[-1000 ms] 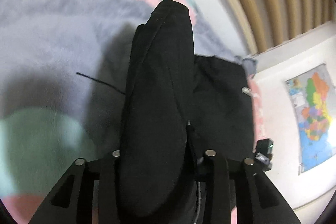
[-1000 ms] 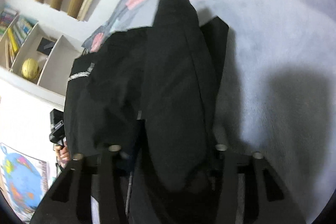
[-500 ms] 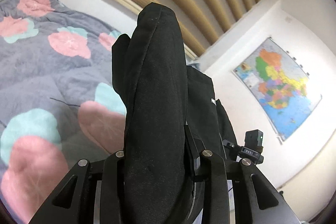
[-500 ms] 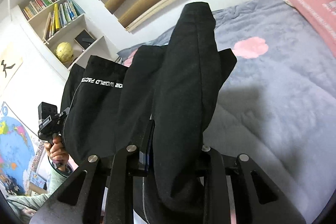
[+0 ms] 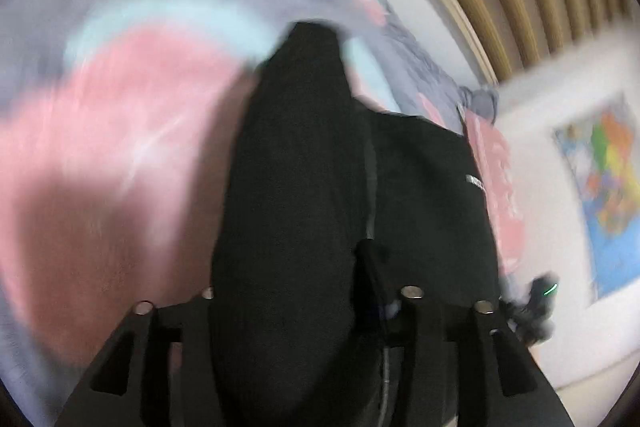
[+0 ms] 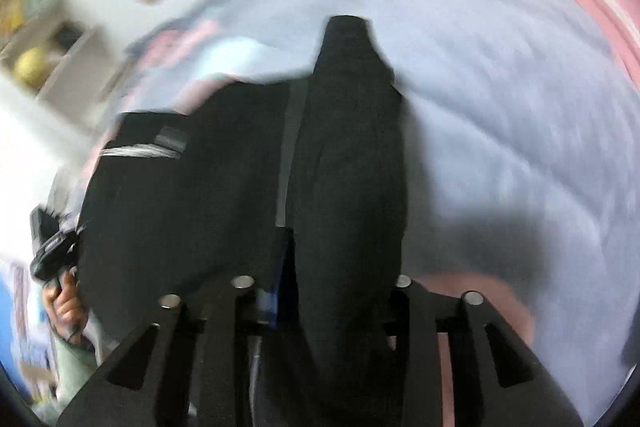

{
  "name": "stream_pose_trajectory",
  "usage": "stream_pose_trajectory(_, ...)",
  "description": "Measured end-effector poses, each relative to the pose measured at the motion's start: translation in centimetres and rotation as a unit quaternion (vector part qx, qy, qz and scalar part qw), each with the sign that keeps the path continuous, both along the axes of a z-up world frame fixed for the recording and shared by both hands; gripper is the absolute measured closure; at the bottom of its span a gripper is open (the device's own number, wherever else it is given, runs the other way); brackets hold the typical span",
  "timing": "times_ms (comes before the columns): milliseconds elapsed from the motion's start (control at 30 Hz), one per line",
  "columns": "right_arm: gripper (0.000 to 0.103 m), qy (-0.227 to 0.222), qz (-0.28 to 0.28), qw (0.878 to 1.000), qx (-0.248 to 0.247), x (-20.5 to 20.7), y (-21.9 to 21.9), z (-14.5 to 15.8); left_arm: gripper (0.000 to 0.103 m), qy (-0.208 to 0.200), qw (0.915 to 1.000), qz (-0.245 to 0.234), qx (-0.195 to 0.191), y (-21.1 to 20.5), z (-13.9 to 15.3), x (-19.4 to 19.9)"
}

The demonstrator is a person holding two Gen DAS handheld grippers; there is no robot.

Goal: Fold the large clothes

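Note:
A large black garment (image 5: 424, 203) with a small white print hangs stretched between both grippers above the bed. My left gripper (image 5: 296, 211) is shut on one bunched edge of it, and black cloth wraps the fingers. My right gripper (image 6: 348, 195) is shut on the other bunched edge (image 6: 180, 211). The fingertips of both are hidden under cloth. Both views are blurred by motion.
A grey quilt with pink and light blue flowers (image 5: 120, 131) covers the bed below, grey in the right wrist view (image 6: 500, 107). A world map (image 5: 604, 187) hangs on the white wall. A shelf with a yellow ball (image 6: 30, 67) stands at the left.
Both grippers have tipped down from facing the wall and slats to facing the quilt, still holding the garment. The views are now smeared by fast motion.

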State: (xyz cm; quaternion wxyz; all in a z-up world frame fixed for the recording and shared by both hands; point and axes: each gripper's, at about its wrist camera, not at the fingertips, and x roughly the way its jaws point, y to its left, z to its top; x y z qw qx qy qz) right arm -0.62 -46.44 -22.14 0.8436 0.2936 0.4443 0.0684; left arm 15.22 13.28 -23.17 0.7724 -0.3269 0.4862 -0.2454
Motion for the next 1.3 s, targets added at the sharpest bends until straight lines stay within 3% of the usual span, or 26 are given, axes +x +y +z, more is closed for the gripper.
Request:
stream_pose_trajectory(33,0.055,-0.008,-0.021,0.998,0.054,-0.9,-1.3,-1.1,0.049,0.019,0.9981,0.008,-0.059,1.4,-1.4,0.1)
stream_pose_trajectory(67,0.046,-0.005,-0.034,0.996,0.078,-1.5,-2.0,-1.5,0.049,0.032,0.9949,0.016,-0.095,2.6,-2.1,0.0)
stream_pose_trajectory(100,0.043,-0.003,-0.045,0.995,0.089,-2.0,-2.6,-1.6,0.049,0.036,0.9934,0.023,-0.106,3.6,-2.1,-0.1)
stream_pose_trajectory(133,0.043,-0.003,-0.052,0.995,0.086,-2.7,-3.1,-1.4,0.049,0.030,0.9951,0.033,-0.089,4.2,-1.4,-0.4)
stream_pose_trajectory(167,0.043,-0.003,-0.060,0.996,0.066,-3.3,-3.2,-0.5,0.049,0.010,0.9979,0.047,-0.043,4.7,0.2,-0.9)
stream_pose_trajectory(233,0.043,-0.017,-0.076,0.997,-0.002,-4.4,-2.5,2.7,0.051,-0.032,0.9973,0.063,0.021,4.8,3.2,-2.1)
stream_pose_trajectory(367,0.043,-0.082,-0.068,0.988,-0.111,-6.0,1.8,9.5,0.050,-0.132,0.9854,0.050,0.095,2.7,10.0,-4.9)
stream_pose_trajectory(467,0.041,-0.102,-0.029,0.981,-0.163,-4.6,8.3,12.5,0.050,-0.180,0.9716,0.000,0.153,-1.5,12.6,-6.5)
stream_pose_trajectory(567,0.040,-0.070,0.018,0.980,-0.184,-2.8,13.7,10.9,0.050,-0.172,0.9637,-0.043,0.199,-6.9,11.6,-7.4)
stream_pose_trajectory(700,0.039,0.022,0.040,0.980,-0.192,0.0,17.3,4.4,0.050,-0.081,0.9682,-0.060,0.229,-9.5,5.3,-6.4)
stream_pose_trajectory(800,0.039,-0.004,0.022,0.973,-0.231,0.3,18.9,2.5,0.050,-0.094,0.9701,-0.050,0.218,-9.5,4.2,-6.7)
stream_pose_trajectory(900,0.038,-0.010,0.001,0.979,-0.205,-0.1,18.4,2.7,0.050,-0.100,0.9673,-0.040,0.229,-10.0,4.5,-7.1)
stream_pose_trajectory(1033,0.038,-0.005,-0.017,0.981,-0.195,-0.9,18.6,3.9,0.049,-0.146,0.9420,-0.009,0.302,-12.0,5.6,-9.9)
stream_pose_trajectory(1133,0.036,-0.015,-0.022,0.980,-0.196,-2.3,19.2,5.8,0.048,-0.174,0.9147,0.005,0.365,-13.4,6.8,-12.4)
stream_pose_trajectory(1300,0.024,-0.064,-0.048,0.972,-0.219,-4.0,20.9,10.7,0.047,-0.233,0.8887,0.006,0.395,-13.9,11.5,-15.9)
